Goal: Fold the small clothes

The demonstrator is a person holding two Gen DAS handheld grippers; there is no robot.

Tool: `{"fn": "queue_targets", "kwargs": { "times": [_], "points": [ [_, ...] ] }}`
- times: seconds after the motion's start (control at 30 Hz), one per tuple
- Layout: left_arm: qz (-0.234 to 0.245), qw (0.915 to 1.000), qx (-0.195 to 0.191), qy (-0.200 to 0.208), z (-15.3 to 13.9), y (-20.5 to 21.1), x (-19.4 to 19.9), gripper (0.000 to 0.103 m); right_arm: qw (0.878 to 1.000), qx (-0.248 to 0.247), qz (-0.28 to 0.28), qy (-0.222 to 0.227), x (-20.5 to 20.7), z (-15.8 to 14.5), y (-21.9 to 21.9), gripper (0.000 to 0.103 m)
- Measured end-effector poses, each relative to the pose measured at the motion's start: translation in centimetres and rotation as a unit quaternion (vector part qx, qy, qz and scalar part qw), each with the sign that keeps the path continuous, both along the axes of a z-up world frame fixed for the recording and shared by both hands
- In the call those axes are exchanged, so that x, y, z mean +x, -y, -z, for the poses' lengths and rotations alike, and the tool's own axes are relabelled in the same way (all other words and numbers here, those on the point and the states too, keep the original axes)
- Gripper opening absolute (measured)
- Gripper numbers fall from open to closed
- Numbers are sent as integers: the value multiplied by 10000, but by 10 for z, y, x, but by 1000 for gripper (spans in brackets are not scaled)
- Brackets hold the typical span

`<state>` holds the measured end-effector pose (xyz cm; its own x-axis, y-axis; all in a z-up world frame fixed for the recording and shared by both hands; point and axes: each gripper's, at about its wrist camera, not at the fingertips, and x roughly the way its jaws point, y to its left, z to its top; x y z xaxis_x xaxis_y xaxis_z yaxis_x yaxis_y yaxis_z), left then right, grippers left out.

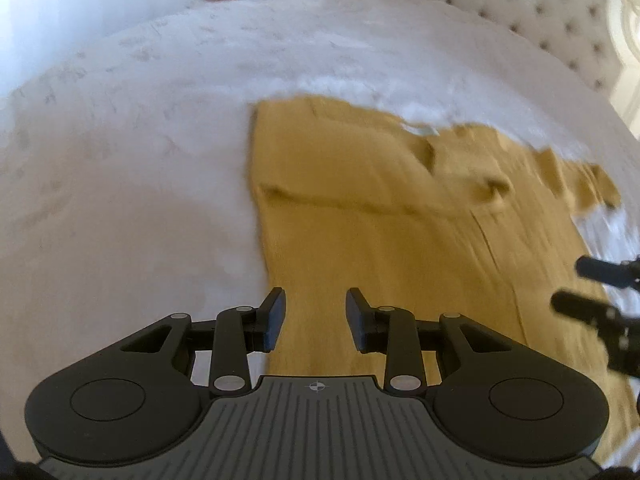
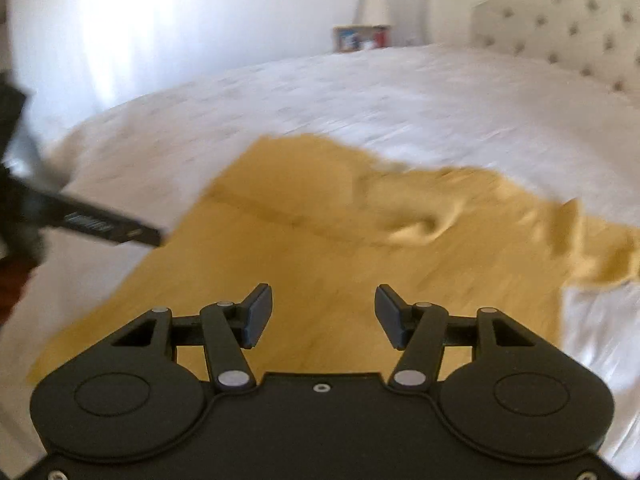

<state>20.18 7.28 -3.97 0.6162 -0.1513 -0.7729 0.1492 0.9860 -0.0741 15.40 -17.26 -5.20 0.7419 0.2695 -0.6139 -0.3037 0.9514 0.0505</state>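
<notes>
We had the mustard garment (image 1: 360, 216) spread flat on the white bed (image 1: 120, 160), one side folded in. Our left gripper (image 1: 316, 318) hovered above its near edge, jaws apart and empty; our right gripper (image 2: 323, 316) hung wider, empty too.

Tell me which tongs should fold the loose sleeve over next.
Right, probably. In the left wrist view the mustard shirt's unfolded sleeve lies on the side where the right tongs enter; the left tongs hover, open and empty, over the opposite, already straight edge. The right tongs are open and empty too.
</notes>
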Motion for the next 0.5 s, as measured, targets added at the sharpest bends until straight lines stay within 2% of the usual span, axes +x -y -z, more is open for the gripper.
{"fn": "queue_targets", "kwargs": {
  "times": [0.23,0.43,0.5],
  "points": [
    [-225,9988,306,300,7,17,63,33,9979,-318,444,359,69,11,6,62],
    [-252,9979,540,245,42,22,91,33,9952,-787,257,515,109,24,-17,62],
    [-285,9976,539,328,52,22,92,35,9939,-982,181,478,115,32,-28,59]
  ]
}}
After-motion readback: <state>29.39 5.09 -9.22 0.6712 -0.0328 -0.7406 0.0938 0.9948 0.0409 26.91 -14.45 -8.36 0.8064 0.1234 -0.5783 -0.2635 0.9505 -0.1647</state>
